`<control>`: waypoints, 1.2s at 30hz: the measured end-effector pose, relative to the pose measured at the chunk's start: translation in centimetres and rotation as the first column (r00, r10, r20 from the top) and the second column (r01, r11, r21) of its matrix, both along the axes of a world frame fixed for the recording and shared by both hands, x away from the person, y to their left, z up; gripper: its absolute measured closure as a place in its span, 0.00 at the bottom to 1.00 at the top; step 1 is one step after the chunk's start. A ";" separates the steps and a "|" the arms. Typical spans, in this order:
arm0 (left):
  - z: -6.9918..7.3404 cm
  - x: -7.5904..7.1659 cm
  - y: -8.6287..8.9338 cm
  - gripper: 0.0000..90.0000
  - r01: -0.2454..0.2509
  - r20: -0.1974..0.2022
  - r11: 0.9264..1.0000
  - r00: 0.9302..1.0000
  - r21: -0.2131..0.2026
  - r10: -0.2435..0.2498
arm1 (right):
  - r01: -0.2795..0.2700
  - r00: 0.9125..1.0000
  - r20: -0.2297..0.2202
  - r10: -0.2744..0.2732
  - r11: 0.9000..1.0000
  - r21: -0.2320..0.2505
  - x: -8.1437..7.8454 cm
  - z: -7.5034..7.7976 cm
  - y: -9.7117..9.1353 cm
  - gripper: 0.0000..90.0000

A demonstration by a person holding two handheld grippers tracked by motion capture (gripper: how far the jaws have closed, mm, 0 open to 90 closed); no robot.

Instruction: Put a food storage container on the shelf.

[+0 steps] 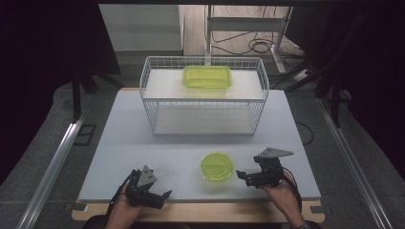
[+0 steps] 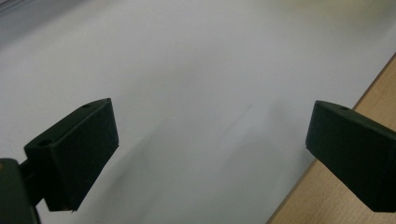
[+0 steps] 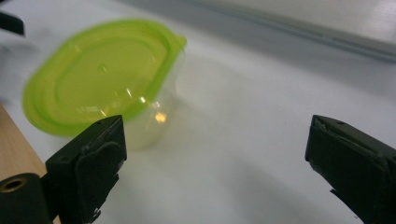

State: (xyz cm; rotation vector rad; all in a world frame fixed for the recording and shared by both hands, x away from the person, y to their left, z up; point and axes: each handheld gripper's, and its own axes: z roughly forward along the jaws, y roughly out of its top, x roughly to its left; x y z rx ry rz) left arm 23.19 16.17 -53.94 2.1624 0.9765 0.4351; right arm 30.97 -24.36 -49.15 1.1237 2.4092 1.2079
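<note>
A round tub (image 1: 217, 166) with a green lid sat on the table (image 1: 129, 143), in front of the wire basket (image 1: 204, 95), which held a rectangular green tub (image 1: 207, 76) at its back. The right gripper (image 1: 242, 176) lay just beside the round tub, jaws wide apart and empty, pointing at it. The left gripper (image 1: 165, 196) rested farther off near the table's front edge, jaws also apart. This looked like the approach before a grasp; next the right jaws would need to straddle the tub's rim.
</note>
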 end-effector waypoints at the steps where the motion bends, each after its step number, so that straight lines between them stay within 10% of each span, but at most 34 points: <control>1: 0.0 0.0 0.0 0.02 -0.003 -0.002 1.000 1.000 0.000 0.003 | 0.002 1.000 0.005 -0.002 1.000 0.014 0.0 0.2 0.0 0.06; 22: 0.0 0.0 -0.1 0.03 -0.009 -0.004 1.000 1.000 0.010 0.009 | -0.029 0.989 -0.142 0.047 0.992 0.124 2.6 1.8 2.3 0.44; 36: 0.0 0.0 -0.2 0.03 -0.005 -0.004 1.000 1.000 0.013 0.005 | -0.021 0.946 -0.315 0.082 0.981 0.193 4.8 0.1 2.3 0.64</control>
